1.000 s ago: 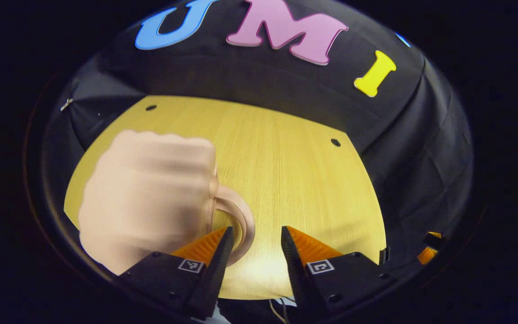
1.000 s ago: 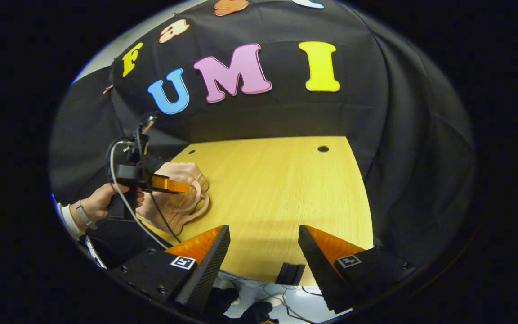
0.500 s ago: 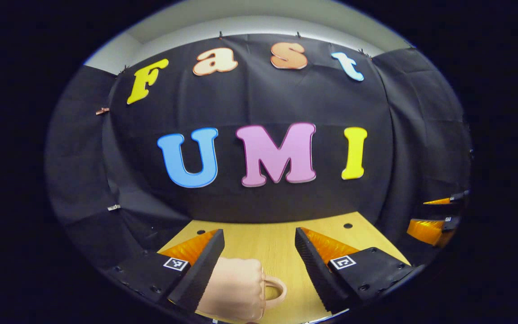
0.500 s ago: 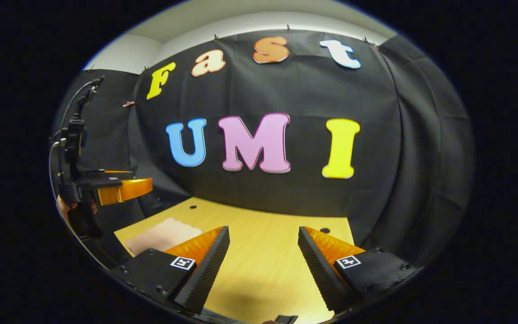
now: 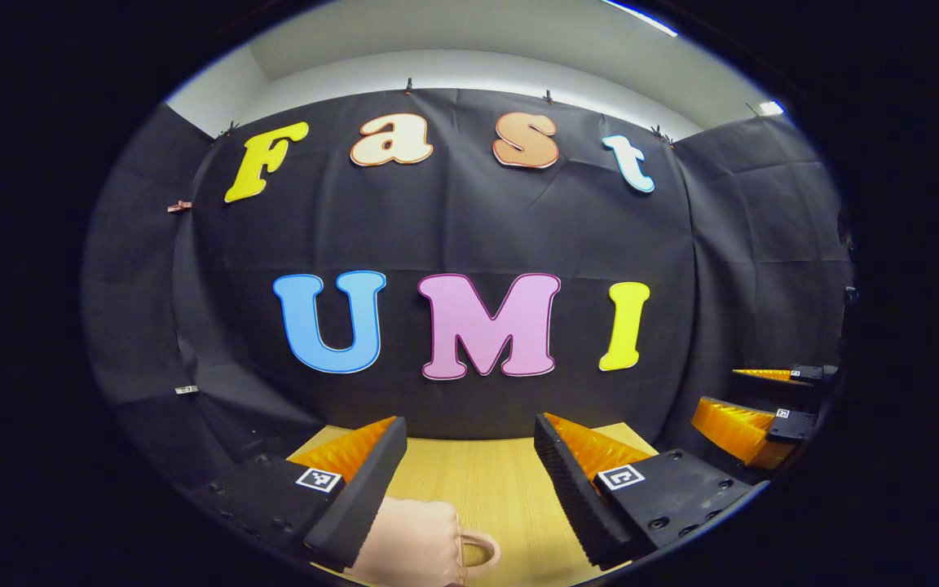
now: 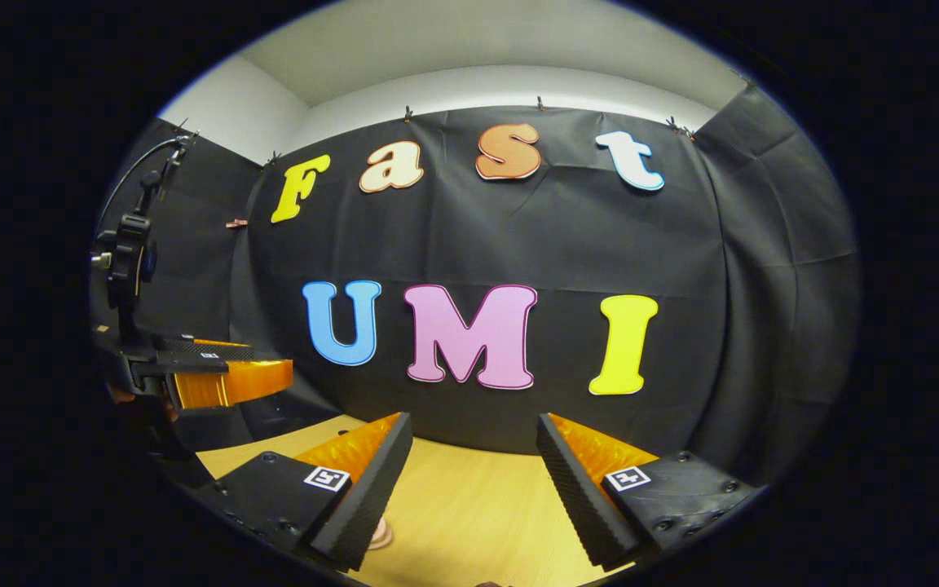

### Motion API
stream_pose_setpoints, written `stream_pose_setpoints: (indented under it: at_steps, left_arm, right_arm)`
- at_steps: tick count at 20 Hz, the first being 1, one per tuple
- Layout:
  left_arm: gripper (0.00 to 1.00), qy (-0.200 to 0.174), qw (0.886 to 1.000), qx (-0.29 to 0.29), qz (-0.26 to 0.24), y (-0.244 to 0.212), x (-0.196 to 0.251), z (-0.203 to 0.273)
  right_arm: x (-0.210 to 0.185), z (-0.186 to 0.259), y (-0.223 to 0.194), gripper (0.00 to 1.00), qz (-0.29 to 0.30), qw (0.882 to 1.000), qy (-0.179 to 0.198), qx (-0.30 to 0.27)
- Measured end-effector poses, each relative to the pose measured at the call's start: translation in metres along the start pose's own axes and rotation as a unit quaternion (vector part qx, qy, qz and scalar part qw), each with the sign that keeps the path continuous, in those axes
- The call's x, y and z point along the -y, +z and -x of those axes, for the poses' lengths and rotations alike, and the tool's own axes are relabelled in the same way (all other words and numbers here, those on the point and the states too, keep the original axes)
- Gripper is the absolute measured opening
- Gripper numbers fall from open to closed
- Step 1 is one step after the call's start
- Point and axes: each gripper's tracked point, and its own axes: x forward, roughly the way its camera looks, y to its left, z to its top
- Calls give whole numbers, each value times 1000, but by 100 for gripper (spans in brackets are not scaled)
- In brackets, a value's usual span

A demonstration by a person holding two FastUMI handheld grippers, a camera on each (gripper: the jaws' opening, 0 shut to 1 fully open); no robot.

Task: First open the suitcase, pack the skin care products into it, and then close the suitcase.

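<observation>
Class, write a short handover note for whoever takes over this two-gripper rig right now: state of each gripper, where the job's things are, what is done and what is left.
Left gripper: jaws open, holding nothing, raised and facing the booth wall.
Right gripper: jaws open, holding nothing, also raised and facing the wall.
Suitcase: small pink case with a handle, closed, lying on the wooden table just below the left gripper; neither gripper touches it.
Skin care products: none seen from here.
Done: the case looks shut, but whether the products are inside cannot be told.
Left: check the case's contents; if nothing is packed, open it, pack, close.
</observation>
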Motion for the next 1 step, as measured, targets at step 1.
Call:
stream_pose_setpoints:
  at_steps: [1]
  left_arm:
    - [98, 2, 1000, 3, -3, 1, -1, -1]
  right_arm:
    - [0, 0, -1, 97, 0, 1000, -2, -2]
